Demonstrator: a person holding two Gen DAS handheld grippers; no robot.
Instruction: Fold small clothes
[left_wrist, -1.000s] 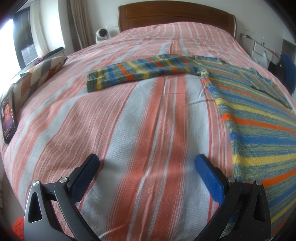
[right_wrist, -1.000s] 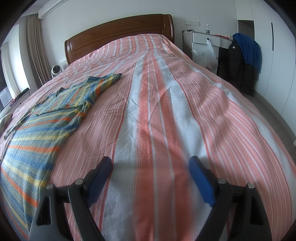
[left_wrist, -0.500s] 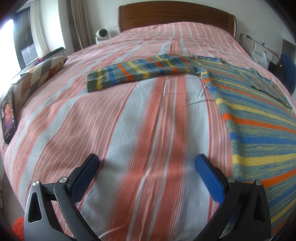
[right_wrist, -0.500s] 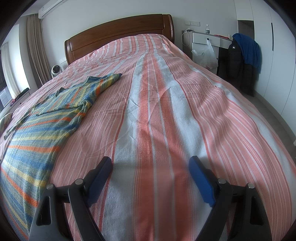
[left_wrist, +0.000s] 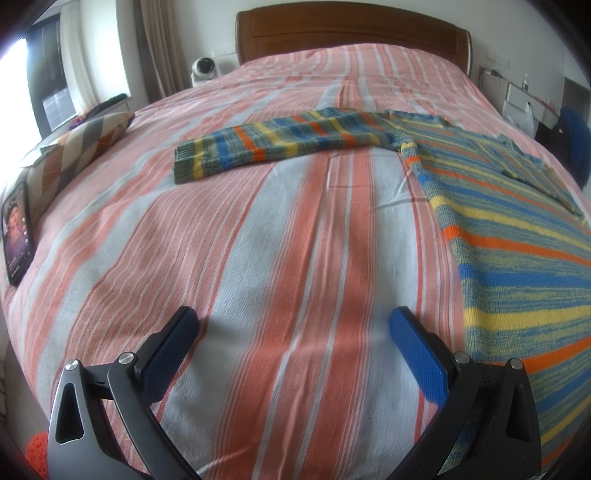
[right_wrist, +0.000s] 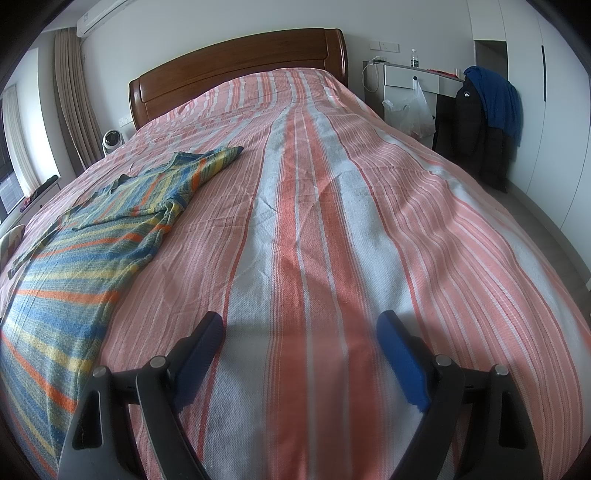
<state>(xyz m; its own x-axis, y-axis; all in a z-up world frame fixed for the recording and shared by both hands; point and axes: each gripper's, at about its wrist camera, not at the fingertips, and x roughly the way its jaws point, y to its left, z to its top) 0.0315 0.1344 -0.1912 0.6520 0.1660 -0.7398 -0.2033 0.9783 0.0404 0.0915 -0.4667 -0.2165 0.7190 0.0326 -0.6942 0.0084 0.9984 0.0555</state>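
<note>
A striped knit sweater (left_wrist: 517, 229) in blue, yellow and orange lies flat on the bed. In the left wrist view its body is at the right and one sleeve (left_wrist: 280, 142) stretches out to the left. In the right wrist view the sweater (right_wrist: 85, 251) lies at the left. My left gripper (left_wrist: 293, 325) is open and empty, low over the bedspread, left of the sweater's hem. My right gripper (right_wrist: 299, 328) is open and empty over bare bedspread, right of the sweater.
The bed has a pink, orange and white striped cover (left_wrist: 258, 240) and a wooden headboard (right_wrist: 236, 70). A checked pillow (left_wrist: 77, 147) and a lit phone (left_wrist: 16, 236) lie at the bed's left edge. A nightstand (right_wrist: 406, 85) and hanging jackets (right_wrist: 484, 118) stand at the right.
</note>
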